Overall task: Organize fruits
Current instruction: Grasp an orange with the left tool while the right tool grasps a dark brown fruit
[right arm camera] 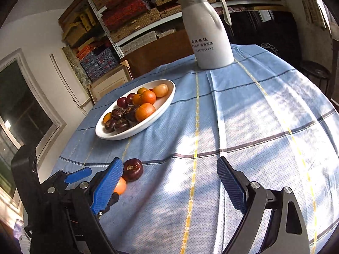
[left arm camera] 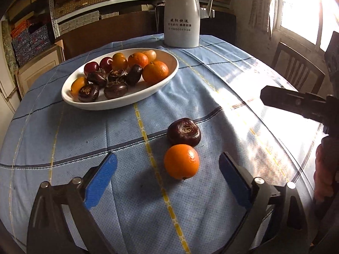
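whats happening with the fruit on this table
A person holds a gripper in each hand over a blue-clothed table. Most fruit already sits in the white dish. An orange and a dark fruit lie loose on the cloth, touching. The left gripper frames the orange, jaws open. The right gripper is open and empty.

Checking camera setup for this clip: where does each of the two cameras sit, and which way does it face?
Left wrist: on the left gripper, open, aimed down at the loose orange and dark fruit; right gripper and a hand at the right edge.
Right wrist: on the right gripper, open over bare tablecloth; left gripper at lower left.
Shared: white dish, white jug, both loose fruits.
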Available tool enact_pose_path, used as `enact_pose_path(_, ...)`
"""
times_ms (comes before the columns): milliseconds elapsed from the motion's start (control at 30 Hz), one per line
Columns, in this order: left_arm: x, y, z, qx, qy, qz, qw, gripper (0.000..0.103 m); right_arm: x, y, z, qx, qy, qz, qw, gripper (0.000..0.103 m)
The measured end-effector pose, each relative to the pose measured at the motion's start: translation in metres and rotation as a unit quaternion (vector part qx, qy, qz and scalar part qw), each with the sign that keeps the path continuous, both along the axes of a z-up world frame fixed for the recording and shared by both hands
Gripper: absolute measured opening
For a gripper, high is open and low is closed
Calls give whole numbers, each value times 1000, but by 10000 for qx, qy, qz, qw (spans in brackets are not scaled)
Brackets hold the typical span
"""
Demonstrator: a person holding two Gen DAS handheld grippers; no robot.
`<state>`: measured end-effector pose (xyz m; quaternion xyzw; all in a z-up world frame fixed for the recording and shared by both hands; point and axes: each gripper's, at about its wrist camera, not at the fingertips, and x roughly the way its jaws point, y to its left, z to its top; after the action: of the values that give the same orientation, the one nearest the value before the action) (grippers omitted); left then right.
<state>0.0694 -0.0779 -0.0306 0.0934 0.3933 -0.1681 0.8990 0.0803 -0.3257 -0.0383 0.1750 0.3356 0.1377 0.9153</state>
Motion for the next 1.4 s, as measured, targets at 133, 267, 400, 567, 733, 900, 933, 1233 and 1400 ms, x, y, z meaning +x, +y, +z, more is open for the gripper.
enact_pose_path(133,6,-8,-9,38,194,-165,9997,68,4,-4,-12,95,92,-47,9999,91)
enact_pose_path(267,9,-9,-10,10,221,-172,9996,67,8,-4,-18,175,194,3,9997,91)
enact_pose_path(400,15,-4,-14,-103,363,-98,9992,65,10,-5,-19,200,225,4,9995,91)
enact_pose_path(567,17,4,-14,-114,326,20,9994,35,11,-5,-18,162,207,5,9997,91)
enact_pose_path(733,10,20,-7,78,82,169,9998,35,12,-2,-17,84,221,37,9997,91)
enact_pose_path(900,9,68,-6,65,70,702,9975,35,10,42,-6,-796,43,533,9954,91)
enact_pose_path(933,10,79,-5,-30,92,826,9965,35,9,56,-4,-1044,-37,637,9925,90)
enact_pose_path(1233,15,83,-10,-49,206,898,9957,36,27,127,-9,-2085,-37,1135,9714,72)
enact_pose_path(1400,16,86,-12,-112,253,895,9956,37,36,129,-18,-2047,173,1176,9716,67)
